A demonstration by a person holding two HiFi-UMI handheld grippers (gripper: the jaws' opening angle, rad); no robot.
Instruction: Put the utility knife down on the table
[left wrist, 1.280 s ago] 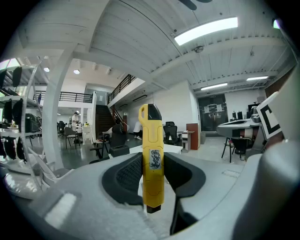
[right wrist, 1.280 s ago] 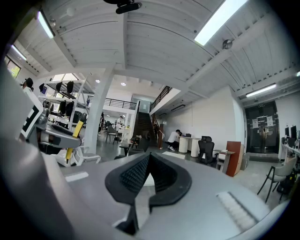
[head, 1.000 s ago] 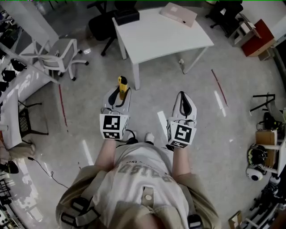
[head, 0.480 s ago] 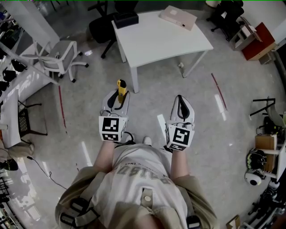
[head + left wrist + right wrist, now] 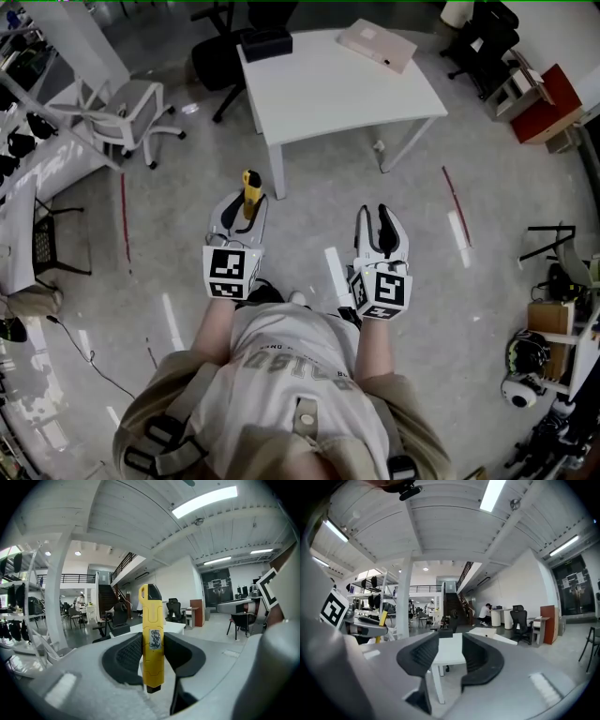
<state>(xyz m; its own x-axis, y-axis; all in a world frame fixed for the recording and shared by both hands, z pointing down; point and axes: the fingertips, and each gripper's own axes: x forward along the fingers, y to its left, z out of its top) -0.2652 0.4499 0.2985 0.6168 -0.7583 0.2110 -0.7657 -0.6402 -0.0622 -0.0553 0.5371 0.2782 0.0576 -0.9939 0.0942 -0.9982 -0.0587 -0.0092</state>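
The yellow utility knife (image 5: pixel 251 184) stands upright between the pads of my left gripper (image 5: pixel 246 204), which is shut on it over the floor, short of the white table (image 5: pixel 337 89). In the left gripper view the knife (image 5: pixel 152 634) fills the gap between the black pads, its tip above them. My right gripper (image 5: pixel 375 214) is level beside it; its jaws have just been opening and nothing is between them. In the right gripper view the gripper (image 5: pixel 450 656) frames the table (image 5: pixel 451 649), and the knife (image 5: pixel 383 618) shows at the left.
A flat tan box (image 5: pixel 375 39) and a black box (image 5: pixel 266 39) lie on the table's far side. A white chair (image 5: pixel 127 117) stands at the left and a black chair (image 5: pixel 217 58) behind the table. Equipment (image 5: pixel 553 309) crowds the right wall.
Both grippers have moved forward, closer to the table's near corner. The right gripper's jaws, shut before, now stand apart. The knife stays in the left gripper.
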